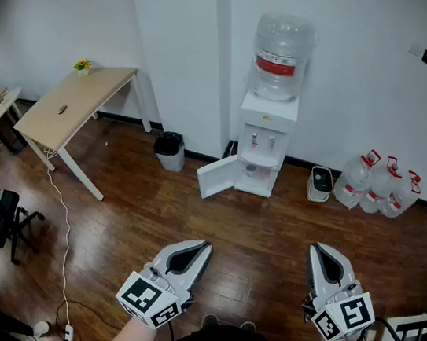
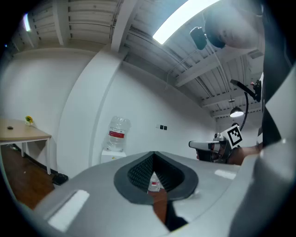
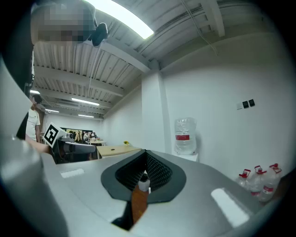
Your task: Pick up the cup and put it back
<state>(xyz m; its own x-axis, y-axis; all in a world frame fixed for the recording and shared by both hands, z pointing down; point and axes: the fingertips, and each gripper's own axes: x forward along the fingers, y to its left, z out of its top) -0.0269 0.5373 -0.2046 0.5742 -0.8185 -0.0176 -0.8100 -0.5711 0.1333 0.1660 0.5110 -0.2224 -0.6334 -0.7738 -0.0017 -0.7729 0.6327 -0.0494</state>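
A white water dispenser (image 1: 264,138) stands against the far wall with a big bottle on top, and its lower cabinet door (image 1: 216,176) hangs open. Something small and pale sits inside that cabinet (image 1: 255,170); I cannot tell whether it is the cup. My left gripper (image 1: 206,244) and right gripper (image 1: 319,249) are held low over the wooden floor, well short of the dispenser and pointing toward it. Both have their jaws together with nothing between them. The dispenser also shows in the left gripper view (image 2: 115,139) and the right gripper view (image 3: 185,139).
A light wooden table (image 1: 76,105) stands at the left with a white cable trailing to a power strip (image 1: 68,335). A dark bin (image 1: 170,151) and a small white bin (image 1: 319,184) flank the dispenser. Three spare water bottles (image 1: 378,186) stand right. A black chair (image 1: 0,217) is at far left.
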